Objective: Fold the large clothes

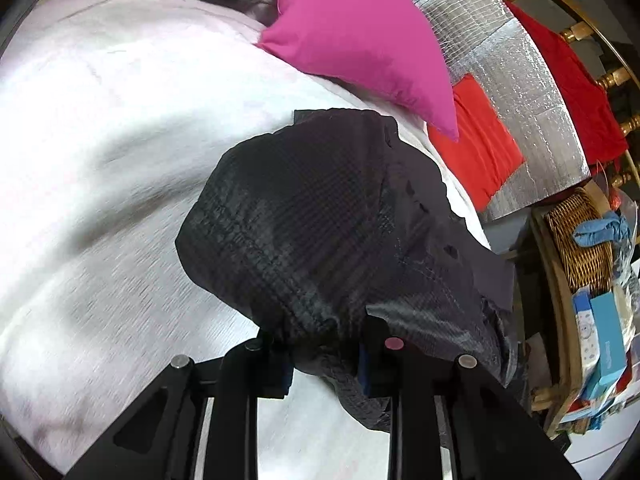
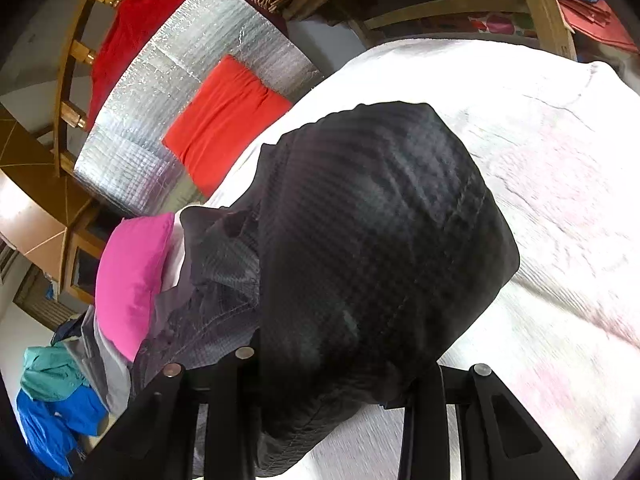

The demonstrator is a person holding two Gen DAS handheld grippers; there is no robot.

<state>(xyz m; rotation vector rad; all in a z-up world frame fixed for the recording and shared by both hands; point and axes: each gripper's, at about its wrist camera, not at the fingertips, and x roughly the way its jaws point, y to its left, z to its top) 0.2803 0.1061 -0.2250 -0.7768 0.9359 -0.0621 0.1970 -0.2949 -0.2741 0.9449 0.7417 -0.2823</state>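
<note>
Up close in the left wrist view, the left gripper point(image 1: 326, 364) has its jaws clamped on a bunched fold of the dark garment point(image 1: 320, 220); the black checked fabric is pinched between the two fingers and bulges up over them, hiding the fingertips; the rest of the garment lies spread on the white bedcover point(image 1: 100, 160), reaching away toward the bed's right edge; a pink cushion point(image 1: 352, 32) rests on the bedcover just beyond the garment; a red cloth point(image 1: 480, 144) lies on a silver quilted mat point(image 1: 520, 80) beside the bed, and a second red cloth point(image 1: 576, 92) hangs over a wooden railing point(image 1: 612, 76); a wicker basket point(image 1: 580, 232) stands at the right edge, with a blue glove draped on it.

Seen from the right wrist, the right gripper point(image 2: 332, 376) likewise has its jaws closed on the dark garment point(image 2: 380, 220); a thick mound of the fabric fills the gap between the fingers and drapes over them; the garment sits on the white bedcover point(image 2: 540, 200), its crumpled far part touching the pink cushion point(image 2: 132, 280) at the left; the red cloth point(image 2: 228, 120) lies on the silver mat point(image 2: 172, 80) beyond; a heap of blue and teal clothing point(image 2: 52, 400) is at the lower left.
</note>
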